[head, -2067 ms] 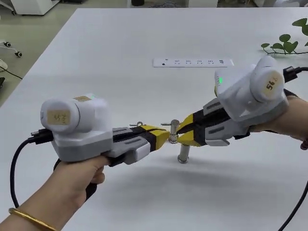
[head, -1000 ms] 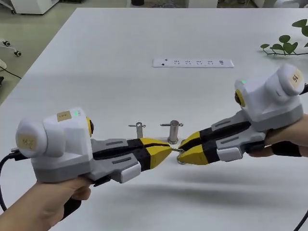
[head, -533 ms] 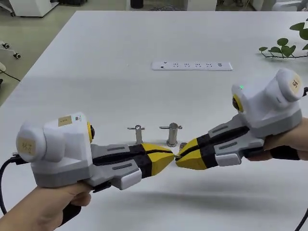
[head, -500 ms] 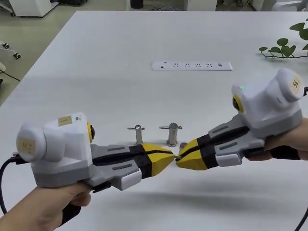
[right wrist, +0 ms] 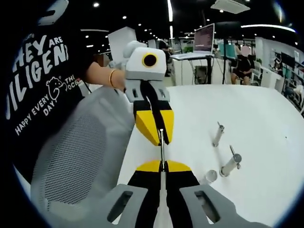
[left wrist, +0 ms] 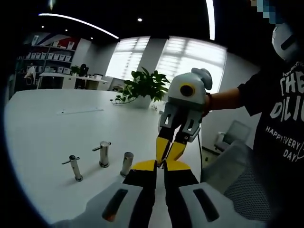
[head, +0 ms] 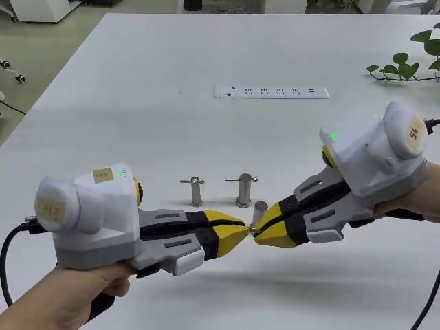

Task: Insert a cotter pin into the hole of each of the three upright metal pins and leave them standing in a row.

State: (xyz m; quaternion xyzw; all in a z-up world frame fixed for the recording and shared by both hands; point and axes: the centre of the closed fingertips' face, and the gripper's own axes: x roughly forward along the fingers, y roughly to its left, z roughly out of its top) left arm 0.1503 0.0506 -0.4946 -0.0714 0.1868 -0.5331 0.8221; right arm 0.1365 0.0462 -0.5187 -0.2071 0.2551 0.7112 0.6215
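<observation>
The person's T-shirt (right wrist: 33, 95) reads in part "HAPPY EVERY DAY". Low in the head view, the left gripper (head: 237, 230) and right gripper (head: 261, 230) are levelled tip to tip. Both pairs of closed jaws pinch a thin cotter pin (right wrist: 161, 147). Three upright metal pins (head: 243, 190) stand just behind on the table (head: 172, 82).

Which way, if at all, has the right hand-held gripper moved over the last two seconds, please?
Yes. Judged against the power strip, the right hand-held gripper has drawn away from it, toward the person.
</observation>
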